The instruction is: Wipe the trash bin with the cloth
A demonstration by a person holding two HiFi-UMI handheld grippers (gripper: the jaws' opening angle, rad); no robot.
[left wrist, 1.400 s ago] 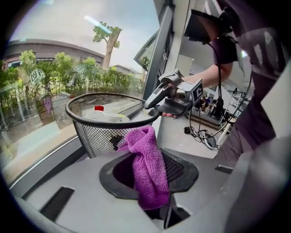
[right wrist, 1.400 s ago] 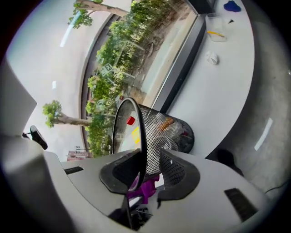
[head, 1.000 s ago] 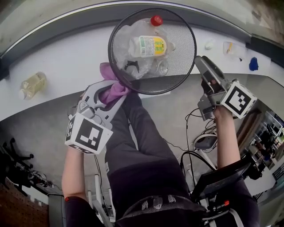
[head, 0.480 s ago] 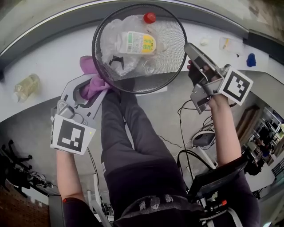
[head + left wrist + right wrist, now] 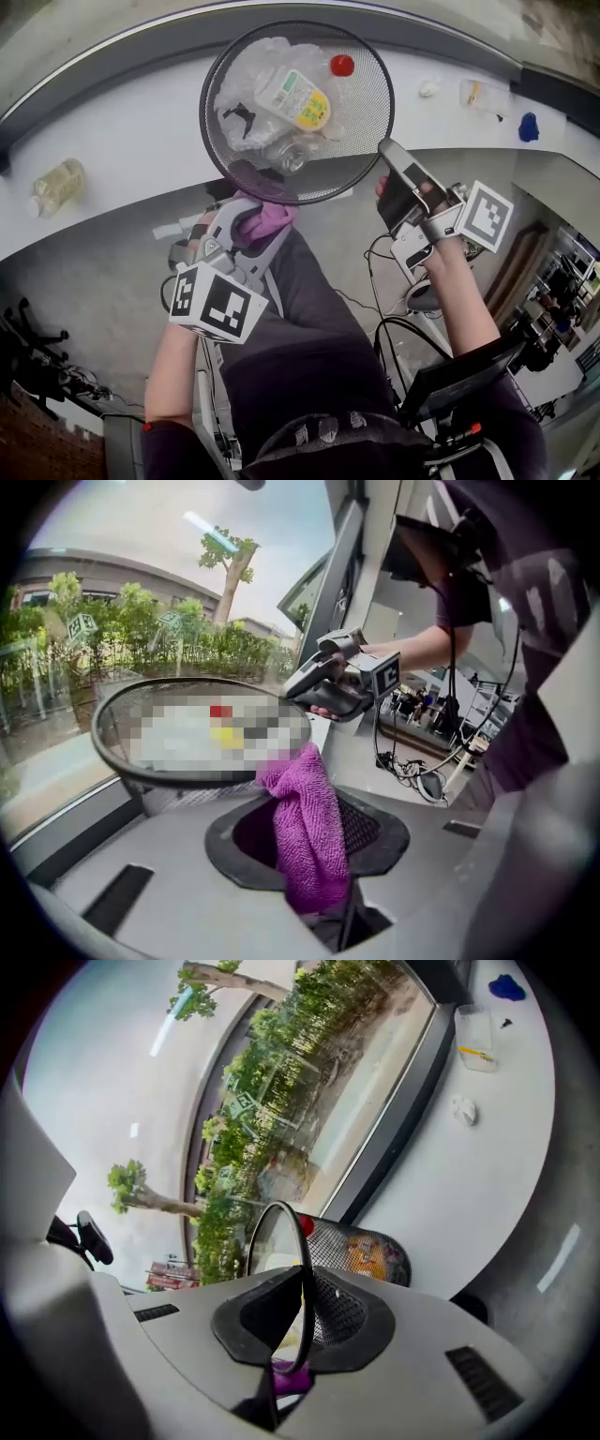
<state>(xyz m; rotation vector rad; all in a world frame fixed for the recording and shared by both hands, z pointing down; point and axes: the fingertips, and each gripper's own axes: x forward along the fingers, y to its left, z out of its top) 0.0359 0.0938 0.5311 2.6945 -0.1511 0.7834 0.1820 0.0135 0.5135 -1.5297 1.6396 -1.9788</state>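
Note:
The black mesh trash bin (image 5: pixel 367 141) is off the counter and tilted towards me, with a plastic bottle (image 5: pixel 292 97) and crumpled wrappers inside. My right gripper (image 5: pixel 386 152) is shut on its rim at the lower right; its jaws have just closed with the thin rim wire (image 5: pixel 305 1269) between the pads. My left gripper (image 5: pixel 246 214) is shut on a purple cloth (image 5: pixel 269 223) just below the bin's near side. In the left gripper view the cloth (image 5: pixel 309 836) hangs from the jaws and its top touches the bin's outer wall (image 5: pixel 169 794).
A white counter (image 5: pixel 122 122) curves along a window. On it lie a yellowish bottle (image 5: pixel 56 185) at the left and small items (image 5: pixel 473 94) plus a blue object (image 5: pixel 529 127) at the right. My legs (image 5: pixel 309 319) and floor cables (image 5: pixel 412 281) are below.
The right gripper rolled and closed on the bin's rim, drawing nearer me. The left gripper moved right and in under the bin with the cloth. The bin tilted and its contents shifted.

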